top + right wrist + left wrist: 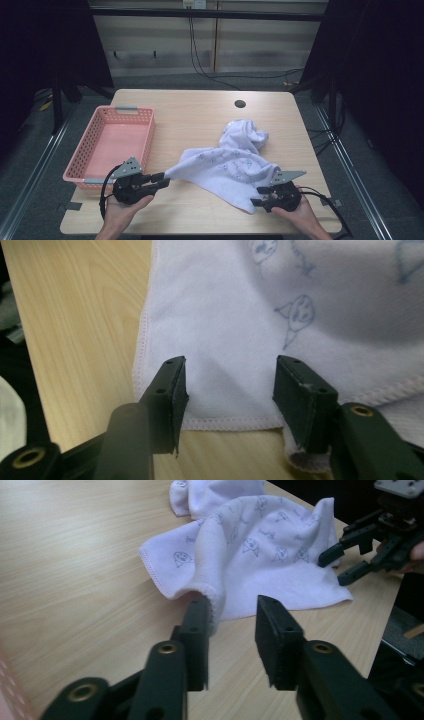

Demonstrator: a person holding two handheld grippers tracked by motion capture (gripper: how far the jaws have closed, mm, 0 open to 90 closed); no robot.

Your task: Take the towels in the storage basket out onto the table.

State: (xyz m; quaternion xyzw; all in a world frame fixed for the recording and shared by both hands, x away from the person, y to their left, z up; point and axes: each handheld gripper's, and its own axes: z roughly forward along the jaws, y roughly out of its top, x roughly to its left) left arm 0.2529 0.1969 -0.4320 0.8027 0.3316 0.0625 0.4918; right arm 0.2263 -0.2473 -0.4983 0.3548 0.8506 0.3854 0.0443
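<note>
A: Cloth first. Where's it lying?

B: White towel (232, 165) with small blue doodle prints, on the wooden table (200, 120), right of centre. Far part is bunched into a lump, near part spread flat toward the person, one corner drawn out to the left.

A: Left gripper (161, 180)?

B: At the near left of the table, jaws pointing right at that drawn-out corner. In the left gripper view (232, 630) the jaws stand partly apart. A fold of the towel's (250, 550) hemmed edge rests against the inner face of one jaw; the other pad is clear of it. Not clamped, so nothing gripped.

A: Right gripper (259, 196)?

B: Near right, at the towel's near corner. In the right gripper view (230, 390) the jaws are apart, hovering over the hemmed edge of the towel (225, 330); fabric shows in the gap and neither pad presses on it. No hold.

A: Hands?

B: Left hand (122, 212) and right hand (300, 212) come in from the bottom edge, each wrapped around its gripper.

A: Anything else?

B: Pink plastic basket (82, 150) at the left edge of the table, just beside the left gripper. Dark round hole (240, 104) in the tabletop near the far edge.
</note>
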